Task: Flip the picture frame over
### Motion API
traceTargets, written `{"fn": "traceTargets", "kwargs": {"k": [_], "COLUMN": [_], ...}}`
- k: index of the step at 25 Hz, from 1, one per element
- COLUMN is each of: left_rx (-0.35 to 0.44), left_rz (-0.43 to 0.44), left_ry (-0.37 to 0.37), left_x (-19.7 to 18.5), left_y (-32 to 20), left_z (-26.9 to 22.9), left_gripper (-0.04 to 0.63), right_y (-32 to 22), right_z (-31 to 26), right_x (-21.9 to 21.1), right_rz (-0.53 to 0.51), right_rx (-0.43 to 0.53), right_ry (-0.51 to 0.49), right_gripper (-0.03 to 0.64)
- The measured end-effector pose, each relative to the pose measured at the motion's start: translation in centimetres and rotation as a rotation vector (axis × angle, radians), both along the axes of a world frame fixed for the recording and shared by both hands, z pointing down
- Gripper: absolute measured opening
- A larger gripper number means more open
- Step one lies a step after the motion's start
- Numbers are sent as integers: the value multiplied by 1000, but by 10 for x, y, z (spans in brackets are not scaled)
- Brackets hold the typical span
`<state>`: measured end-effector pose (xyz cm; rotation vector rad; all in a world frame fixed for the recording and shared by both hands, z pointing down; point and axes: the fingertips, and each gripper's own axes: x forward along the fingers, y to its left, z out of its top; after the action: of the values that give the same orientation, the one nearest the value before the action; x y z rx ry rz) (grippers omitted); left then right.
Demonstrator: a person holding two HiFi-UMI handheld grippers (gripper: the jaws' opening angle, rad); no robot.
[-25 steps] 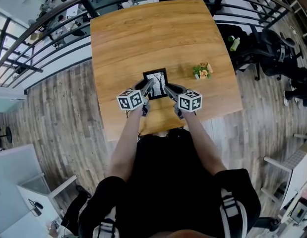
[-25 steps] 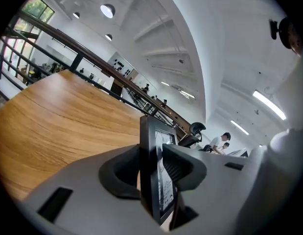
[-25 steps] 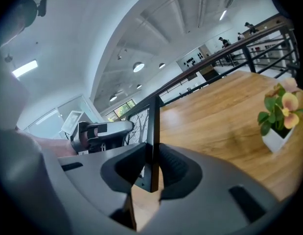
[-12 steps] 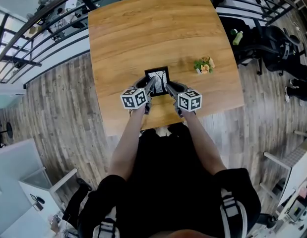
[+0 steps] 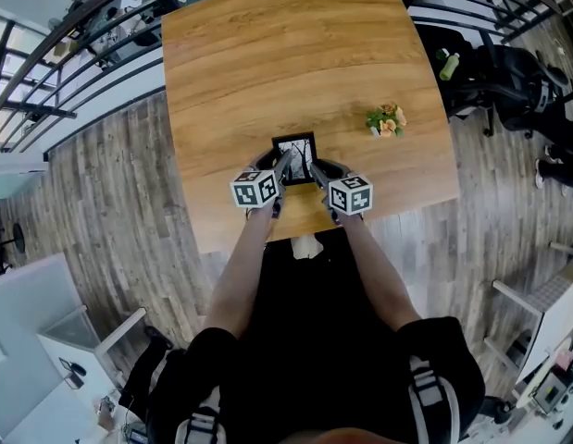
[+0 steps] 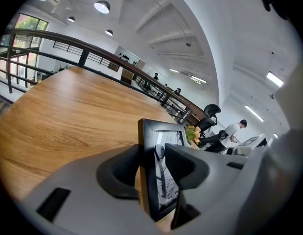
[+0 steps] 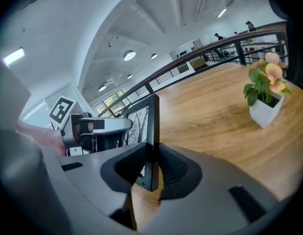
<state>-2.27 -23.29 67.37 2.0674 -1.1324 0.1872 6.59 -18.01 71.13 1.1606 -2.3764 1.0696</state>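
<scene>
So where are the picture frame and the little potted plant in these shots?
picture frame (image 5: 298, 153), head view, on the print inside its black border.
potted plant (image 7: 265, 112), right gripper view, on its white pot.

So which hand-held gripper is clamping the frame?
The right hand-held gripper: pads pinch the black rectangular picture frame; the left hand-held gripper is opening around it.
</scene>
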Motion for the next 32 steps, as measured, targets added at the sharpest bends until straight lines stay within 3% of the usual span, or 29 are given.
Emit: {"fn": "traceTargets", "kwargs": {"k": [8, 22, 32], "left_rx": [-57, -56, -81], "left_rz": [9, 48, 9], "left_ry": [-40, -86, -118], "left_x": [2, 7, 3], "left_y": [19, 20, 14], "left_z": [38, 64, 82], "left_gripper": [170, 170, 170], "right_y": [20, 22, 15], "right_z": [36, 65, 78], "right_x": [1, 5, 2], "right_rz": [1, 14, 1], "right_rx": [-48, -37, -51], "right_ry": [53, 123, 189], "right_gripper": [92, 95, 100]}}
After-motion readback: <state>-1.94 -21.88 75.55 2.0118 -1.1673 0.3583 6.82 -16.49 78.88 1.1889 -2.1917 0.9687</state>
